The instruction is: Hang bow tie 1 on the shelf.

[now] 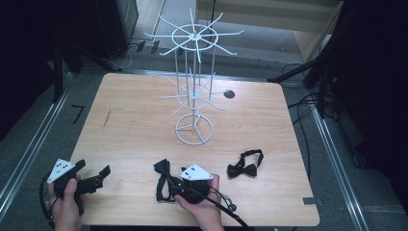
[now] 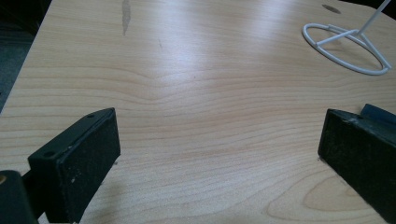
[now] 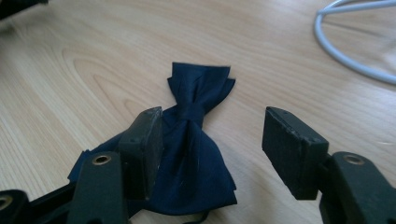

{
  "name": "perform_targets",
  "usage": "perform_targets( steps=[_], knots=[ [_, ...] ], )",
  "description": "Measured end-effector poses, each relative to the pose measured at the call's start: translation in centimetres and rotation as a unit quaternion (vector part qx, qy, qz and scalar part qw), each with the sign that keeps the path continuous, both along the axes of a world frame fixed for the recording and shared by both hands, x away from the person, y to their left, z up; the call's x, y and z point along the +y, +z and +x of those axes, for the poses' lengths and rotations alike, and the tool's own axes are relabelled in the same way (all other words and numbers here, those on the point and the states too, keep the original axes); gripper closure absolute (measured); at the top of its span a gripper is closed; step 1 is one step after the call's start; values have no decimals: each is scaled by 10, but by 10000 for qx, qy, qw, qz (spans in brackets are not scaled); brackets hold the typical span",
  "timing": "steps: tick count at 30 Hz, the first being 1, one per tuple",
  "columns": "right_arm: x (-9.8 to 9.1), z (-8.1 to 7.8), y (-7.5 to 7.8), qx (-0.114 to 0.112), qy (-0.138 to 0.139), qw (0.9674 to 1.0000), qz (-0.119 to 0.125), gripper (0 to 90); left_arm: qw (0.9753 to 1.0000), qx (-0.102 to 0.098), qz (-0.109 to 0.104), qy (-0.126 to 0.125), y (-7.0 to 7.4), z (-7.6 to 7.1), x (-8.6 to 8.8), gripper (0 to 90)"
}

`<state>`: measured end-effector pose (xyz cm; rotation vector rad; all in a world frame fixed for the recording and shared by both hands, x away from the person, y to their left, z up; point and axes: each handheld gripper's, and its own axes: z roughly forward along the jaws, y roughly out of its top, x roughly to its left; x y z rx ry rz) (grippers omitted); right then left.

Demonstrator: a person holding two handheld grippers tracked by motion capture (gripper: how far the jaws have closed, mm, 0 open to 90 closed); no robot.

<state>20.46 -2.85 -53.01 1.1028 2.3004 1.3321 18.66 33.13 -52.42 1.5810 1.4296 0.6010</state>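
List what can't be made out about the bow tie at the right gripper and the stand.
- Bow tie: near end cut off by the right gripper view's bottom edge; part hidden behind one jaw.
- Its strap: small and dark in the high view.
- Wire stand: the left gripper view's edge cuts off all but its base ring.

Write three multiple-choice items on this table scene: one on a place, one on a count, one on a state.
1. Where does the white wire display stand sit on the light wooden table?
A. its middle, toward the far edge
B. the near left corner
C. off the table

2. How many dark fabric bow ties lie on the table?
A. one
B. two
C. four

3. How is the right tool?
A. shut on the stand
B. open, jaws astride a bow tie
C. shut, empty

Key: 1 A, its ring base stands mid-table; 2 B, one bow tie by the right tool, another bow tie to its right; 3 B, one pad stands clear of the cloth.
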Motion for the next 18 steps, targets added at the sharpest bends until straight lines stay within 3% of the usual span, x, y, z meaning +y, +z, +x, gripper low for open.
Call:
perform_targets(
  steps=[11, 18],
  knots=[
    [16, -1, -12, 224, 223, 9992, -237, 443, 10000, -5, -22, 2, 0, 0, 0, 0],
    [17, -2, -12, 163, 300, 9987, -382, 609, 10000, -6, -25, 3, 0, 0, 0, 0]
  ],
)
